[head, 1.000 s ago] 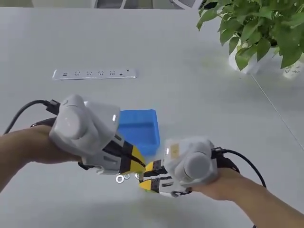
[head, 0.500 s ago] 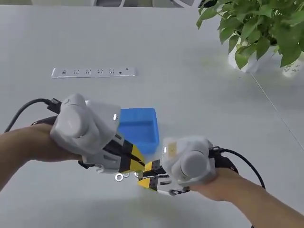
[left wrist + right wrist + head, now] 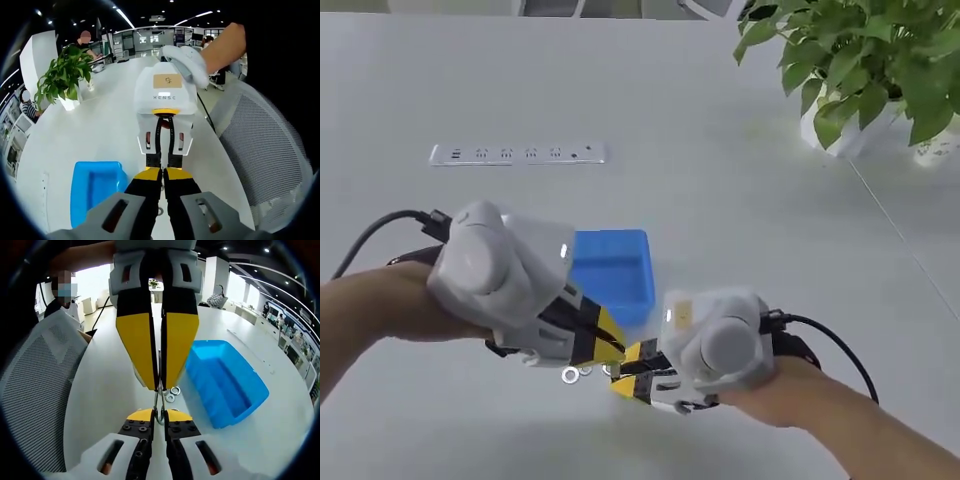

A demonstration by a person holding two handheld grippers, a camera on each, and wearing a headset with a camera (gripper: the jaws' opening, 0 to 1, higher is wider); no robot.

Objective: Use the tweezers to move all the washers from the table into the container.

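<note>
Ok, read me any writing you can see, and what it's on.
"XENSE", last letter unclear: on the white body of the right gripper, in the left gripper view.
Unreadable: the small mark on the tan sticker above it.
Too small to read: the markings on the power strip.

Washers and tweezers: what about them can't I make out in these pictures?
- Washers: in the head view, the left gripper and right gripper crowd over the cluster, so there is no sure count.
- Tweezers: in the right gripper view, a thin sliver between both pairs of jaws; which gripper grips them is unclear.
</note>
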